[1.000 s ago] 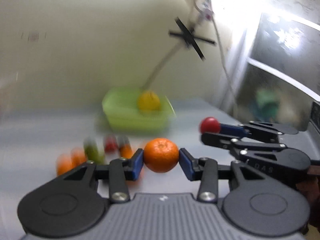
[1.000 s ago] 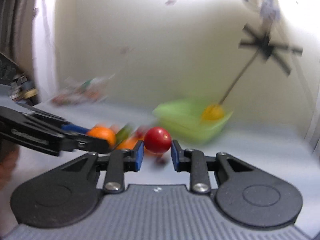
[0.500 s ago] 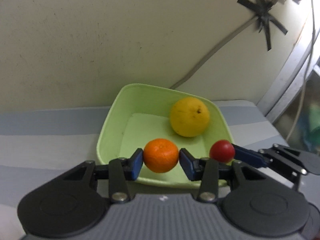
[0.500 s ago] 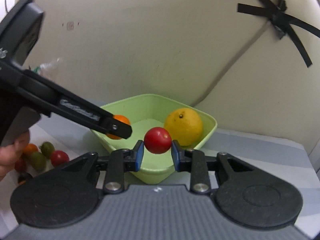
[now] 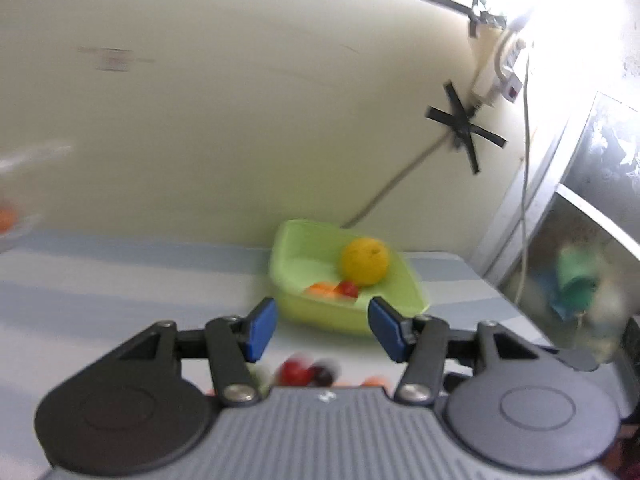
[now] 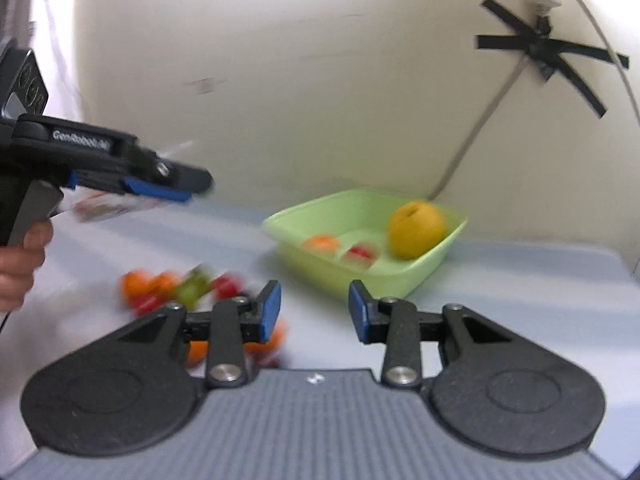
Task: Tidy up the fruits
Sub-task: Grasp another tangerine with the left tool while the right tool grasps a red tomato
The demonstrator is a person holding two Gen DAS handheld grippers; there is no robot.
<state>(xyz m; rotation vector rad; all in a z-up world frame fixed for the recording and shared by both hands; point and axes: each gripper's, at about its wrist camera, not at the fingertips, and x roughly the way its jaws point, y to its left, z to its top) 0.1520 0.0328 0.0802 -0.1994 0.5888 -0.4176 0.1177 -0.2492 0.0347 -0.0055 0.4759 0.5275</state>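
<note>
A light green bowl (image 5: pixel 384 312) (image 6: pixel 416 276) stands on the table by the wall. It holds a large yellow fruit (image 5: pixel 365 261) (image 6: pixel 416 229), a small orange (image 5: pixel 320 289) (image 6: pixel 321 243) and a red tomato (image 5: pixel 347 289) (image 6: pixel 360 252). My left gripper (image 5: pixel 322 330) is open and empty, pulled back from the bowl; it also shows at the left of the right wrist view (image 6: pixel 168 190). My right gripper (image 6: pixel 314 312) is open and empty, in front of the bowl. Several small loose fruits (image 6: pixel 176 288) (image 5: pixel 304 372) lie blurred on the table near both grippers.
A cable taped with black strips (image 6: pixel 540 46) (image 5: pixel 460 120) runs down the wall to behind the bowl. A metal-framed glass shelf or cabinet (image 5: pixel 580 240) stands at the right. A clear wrapper with something orange (image 5: pixel 12 220) lies at the far left.
Both grippers opened and dropped their fruit: the orange and the red tomato now lie in the bowl. Both grippers pulled back from the bowl toward the loose fruits.
</note>
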